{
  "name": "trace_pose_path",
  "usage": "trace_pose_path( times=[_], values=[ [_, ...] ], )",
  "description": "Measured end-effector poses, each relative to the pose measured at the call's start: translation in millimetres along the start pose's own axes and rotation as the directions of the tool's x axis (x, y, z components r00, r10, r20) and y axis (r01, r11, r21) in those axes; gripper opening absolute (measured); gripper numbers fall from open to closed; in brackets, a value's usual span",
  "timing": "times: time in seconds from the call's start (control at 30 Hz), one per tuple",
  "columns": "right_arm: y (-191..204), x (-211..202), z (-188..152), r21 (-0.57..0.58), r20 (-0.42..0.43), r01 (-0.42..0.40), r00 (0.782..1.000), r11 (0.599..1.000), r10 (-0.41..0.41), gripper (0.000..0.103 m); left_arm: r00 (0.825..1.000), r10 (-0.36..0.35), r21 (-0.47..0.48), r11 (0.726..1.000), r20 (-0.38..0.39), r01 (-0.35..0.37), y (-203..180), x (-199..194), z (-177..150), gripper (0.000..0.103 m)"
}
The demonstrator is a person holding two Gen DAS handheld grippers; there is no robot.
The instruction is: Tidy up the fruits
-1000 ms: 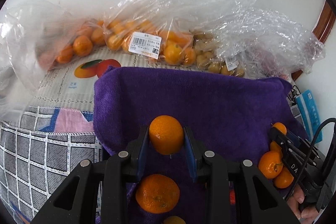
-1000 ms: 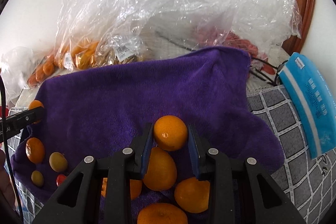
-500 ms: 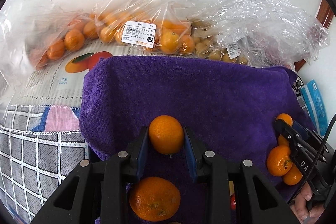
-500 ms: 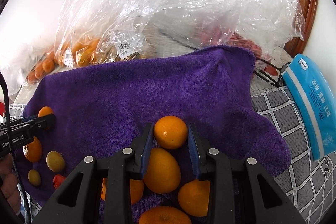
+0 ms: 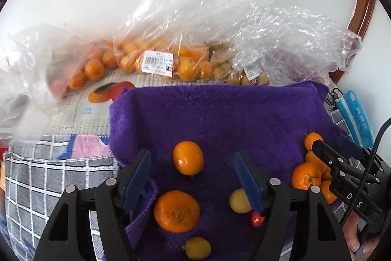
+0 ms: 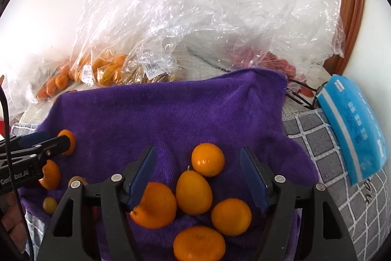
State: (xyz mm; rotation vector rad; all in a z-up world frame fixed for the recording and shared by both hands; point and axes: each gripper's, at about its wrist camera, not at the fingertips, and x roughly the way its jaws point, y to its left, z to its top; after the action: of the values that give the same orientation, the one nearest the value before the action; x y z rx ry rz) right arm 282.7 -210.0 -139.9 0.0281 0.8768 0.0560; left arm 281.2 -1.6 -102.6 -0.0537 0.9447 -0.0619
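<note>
A purple towel (image 5: 220, 111) lies spread on the surface; it also shows in the right wrist view (image 6: 171, 114). My left gripper (image 5: 193, 177) is open, and a tangerine (image 5: 188, 157) rests on the towel between its fingers. A larger tangerine (image 5: 176, 210), two small yellow fruits (image 5: 239, 201) and a tiny red fruit (image 5: 257, 219) lie near it. My right gripper (image 6: 201, 177) is open over a cluster of several tangerines, and one tangerine (image 6: 207, 159) sits free between its fingers. The right gripper also shows at the right edge of the left wrist view (image 5: 342, 168).
Clear plastic bags (image 5: 158, 60) with oranges and small yellow fruits lie behind the towel against a white wall. A blue packet (image 6: 354, 129) lies to the right on a grey checked cloth (image 6: 330, 163). A bag of red fruit (image 6: 281, 65) sits at the back right.
Both grippers have opened and let go of their tangerines, which now rest on the towel. Both views shifted slightly.
</note>
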Motion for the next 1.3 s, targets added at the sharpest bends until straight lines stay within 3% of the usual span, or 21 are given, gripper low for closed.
trace_pose_path(
  times=[0.5,0.93,1.3],
  values=[
    [1.1,-107.8,-8.0,0.068,0.030,0.002,1.000,0.998,-0.004,0.074,0.992,0.002,-0.029,1.000,0.125,0.002,10.2,-101.3,-28.1,0.085],
    [17.7,-193.5,-44.9,0.026,0.112,0.044,0.993,0.999,-0.047,0.101,0.971,-0.027,-0.023,0.999,0.237,0.033,4.7,-186.1,-70.0,0.097],
    [15.0,-228.9,-67.8,0.043,0.140,0.048,0.989,0.998,-0.053,0.103,0.962,-0.013,0.007,1.000,0.271,0.012,-4.9,-219.0,-97.5,0.097]
  ],
)
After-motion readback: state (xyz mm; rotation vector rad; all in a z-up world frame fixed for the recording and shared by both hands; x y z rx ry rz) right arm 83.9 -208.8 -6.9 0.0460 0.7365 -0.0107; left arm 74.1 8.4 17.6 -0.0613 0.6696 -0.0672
